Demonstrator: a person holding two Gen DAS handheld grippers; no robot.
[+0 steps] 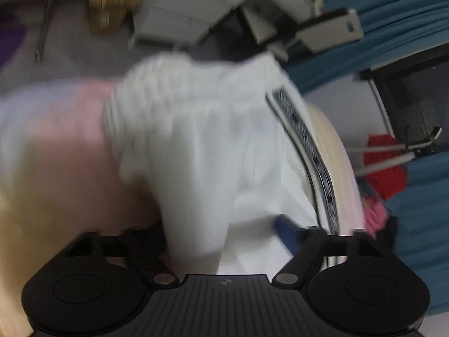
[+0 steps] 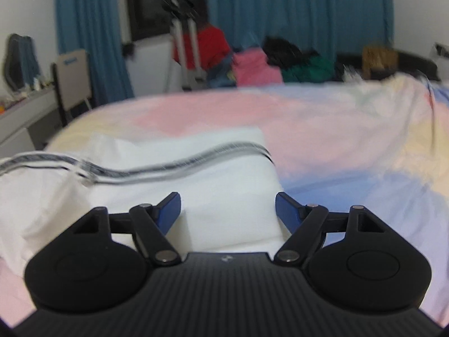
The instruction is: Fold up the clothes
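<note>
grippers: two are counted, one per view; the left gripper [image 1: 224, 233] is seen at 6 o'clock of the left wrist view, the right gripper [image 2: 228, 210] at 6 o'clock of the right wrist view.
left jaws: white cloth is bunched between the fingers; only one blue fingertip [image 1: 286, 231] is shown, the other is covered by cloth, so it cannot be told whether the cloth is gripped or the jaws are apart.
right jaws: held wide apart, nothing between them; both blue fingertips [image 2: 168, 210] are seen just above the cloth.
white garment: one is counted, the white garment [image 2: 179, 174] spread on the bed from 9 o'clock to the centre of the right wrist view; in the left wrist view it [image 1: 202, 146] fills the centre, with a gathered, ribbed edge at 12 o'clock.
stripe: one black-and-white patterned band [image 2: 174, 163] is seen running across the garment; in the left wrist view it [image 1: 306, 146] is seen curving along the edge at 3 o'clock.
bedcover: one pastel bedcover [image 2: 336, 146] in pink, blue and yellow lies under the garment.
curtains: two blue curtains [image 2: 294, 19] are hung at 12 o'clock of the right wrist view.
pile beyond bed: red, pink, green and black items [image 2: 258, 67] are heaped at 12 o'clock; an exact count cannot be made.
hard to make out: both views are blurred by motion; the garment's type cannot be told, and its left part is cut off at 9 o'clock in the right wrist view.
</note>
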